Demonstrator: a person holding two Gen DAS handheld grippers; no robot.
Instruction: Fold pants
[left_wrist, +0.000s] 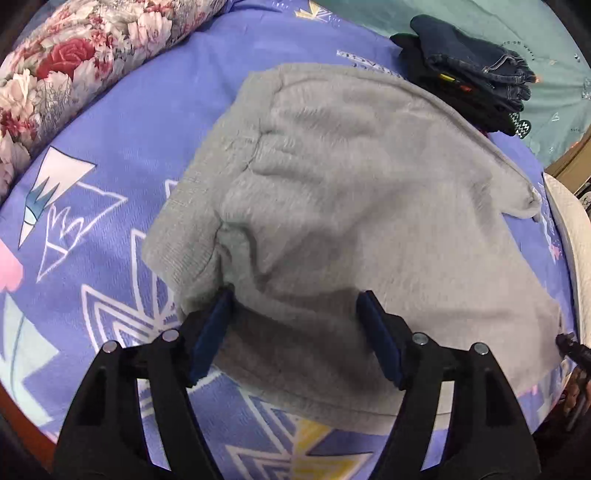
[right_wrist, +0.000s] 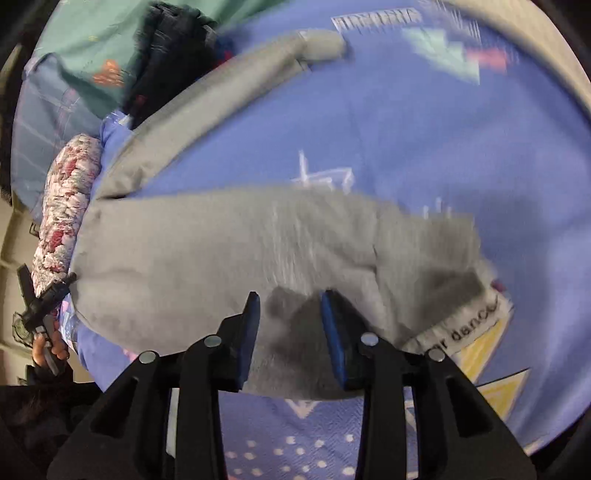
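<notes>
The gray pants (left_wrist: 332, 206) lie spread on the purple patterned bedsheet (left_wrist: 122, 122), which serves as the reference surface.

Surrounding items, relative to the pants:
- A floral rolled quilt (left_wrist: 74, 62) lies along the far-left side, apart from the fabric.
- A stack of dark folded clothes (left_wrist: 476, 74) sits at the far-right corner, just beside the pants' edge, on a teal sheet (left_wrist: 554, 48).
- A white textured cover (left_wrist: 576, 258) borders the right side.
- No item lies on top of the pants.

Left gripper (left_wrist: 295, 310): the jaws stand wide apart over the near edge of the pants, with gray fabric between the blue pads (left_wrist: 210, 332).

Right gripper (right_wrist: 290, 306): the jaws are apart, narrower than the left, with the pants (right_wrist: 229, 258) between them; whether the pads touch the fabric cannot be told, as this view is blurred.

View differences: only the right wrist view shows a printed label (right_wrist: 469, 328) at the pants' edge, one leg (right_wrist: 207, 96) stretching away, and the left gripper at the far corner. Only the left wrist view shows the ribbed cuff (left_wrist: 181, 236).
</notes>
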